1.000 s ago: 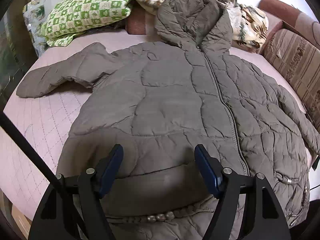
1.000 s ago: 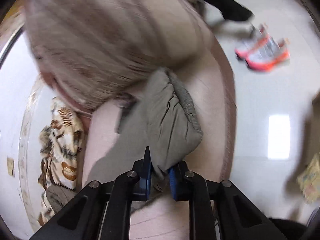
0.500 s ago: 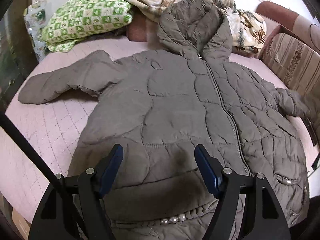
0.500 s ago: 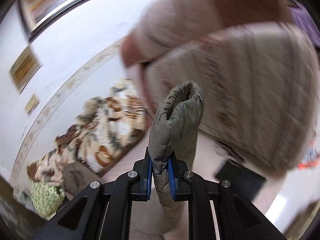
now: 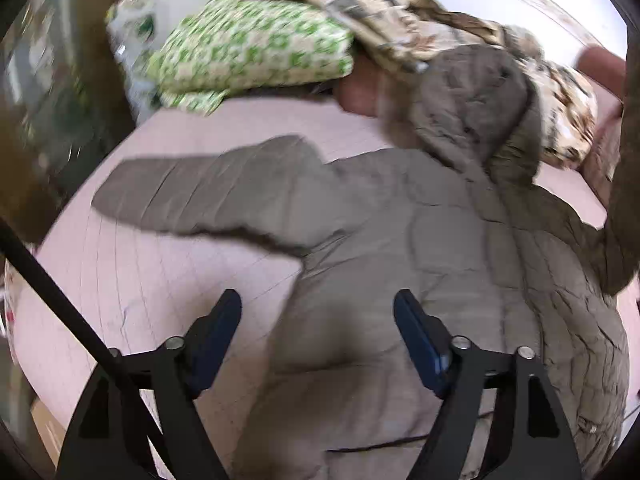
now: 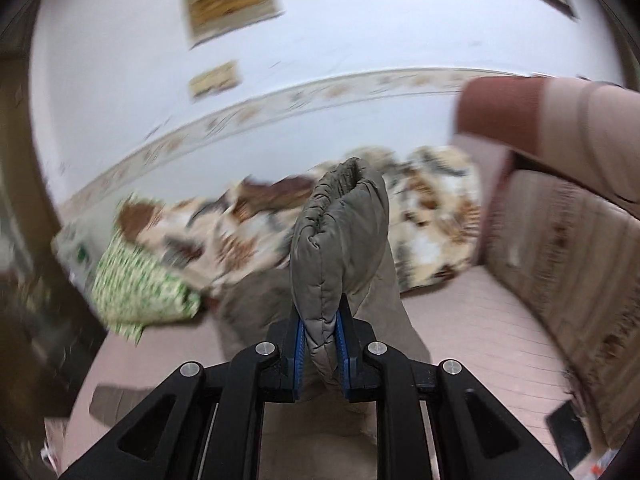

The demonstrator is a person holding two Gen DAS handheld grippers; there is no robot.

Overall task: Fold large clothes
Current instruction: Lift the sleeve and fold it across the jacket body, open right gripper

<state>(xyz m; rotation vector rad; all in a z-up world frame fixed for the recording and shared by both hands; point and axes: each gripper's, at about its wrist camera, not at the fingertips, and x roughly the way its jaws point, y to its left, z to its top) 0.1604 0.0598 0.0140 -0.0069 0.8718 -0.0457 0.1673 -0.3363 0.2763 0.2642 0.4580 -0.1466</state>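
Note:
A grey-brown quilted hooded jacket (image 5: 420, 248) lies front up on a pink quilted bed (image 5: 132, 272), hood toward the pillows, left sleeve (image 5: 208, 196) stretched out flat. My left gripper (image 5: 318, 320) is open and empty, hovering over the jacket's lower left part. My right gripper (image 6: 319, 344) is shut on the right sleeve cuff (image 6: 340, 248) and holds it raised, cuff pointing up. In the left wrist view the raised sleeve (image 5: 624, 200) hangs along the right edge.
A green-and-white patterned pillow (image 5: 248, 52) and a beige leaf-print blanket (image 5: 460, 28) lie at the head of the bed. A striped brown cushion (image 6: 568, 264) lines the right side. A dark phone-like thing (image 6: 568, 436) lies near the bed's right edge.
My right gripper has lifted the right sleeve cuff off the bed and swung it up over the jacket. My left gripper has shifted left and stays open.

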